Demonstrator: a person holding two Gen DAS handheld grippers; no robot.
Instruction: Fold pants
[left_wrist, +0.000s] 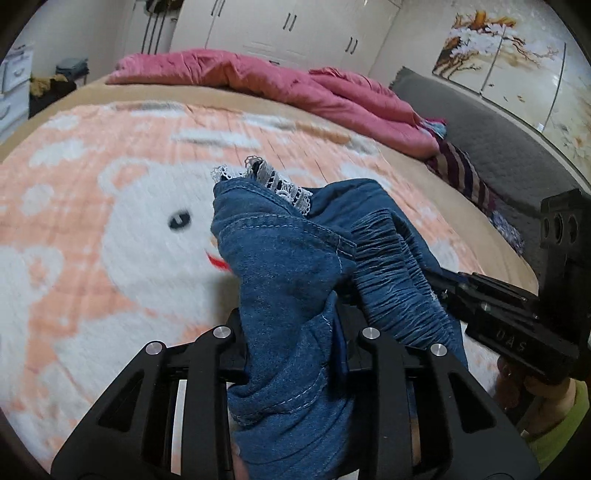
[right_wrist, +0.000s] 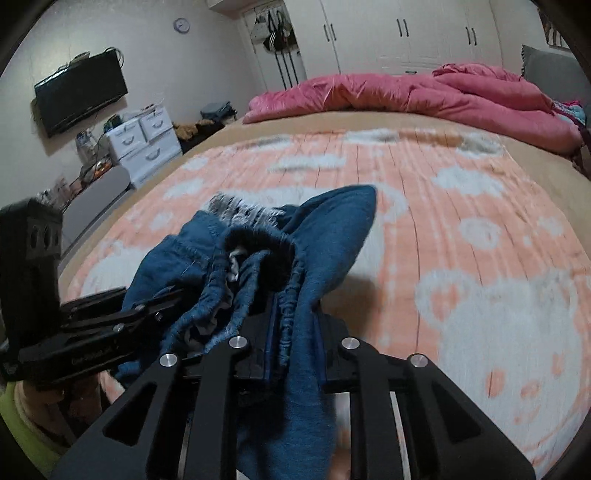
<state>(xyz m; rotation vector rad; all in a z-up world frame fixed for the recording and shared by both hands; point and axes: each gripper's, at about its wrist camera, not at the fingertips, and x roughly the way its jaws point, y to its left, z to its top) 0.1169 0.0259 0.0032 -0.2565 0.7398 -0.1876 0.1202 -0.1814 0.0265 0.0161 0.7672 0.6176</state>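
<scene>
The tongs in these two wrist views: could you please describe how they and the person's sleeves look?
Both tongs are matte black. The left tongs and right tongs each have angular finger arms with triangular cut-outs and round silver bolt heads. From the side, the right tongs show embossed lettering on the body and an upright black block with three round holes. A yellow-green sleeve shows at each wrist.

A bed (right_wrist: 229, 134) with a tan cover carries a peach blanket (right_wrist: 424, 206) patterned with white bears and, at its far edge, a rumpled pink quilt (right_wrist: 406, 94).
</scene>
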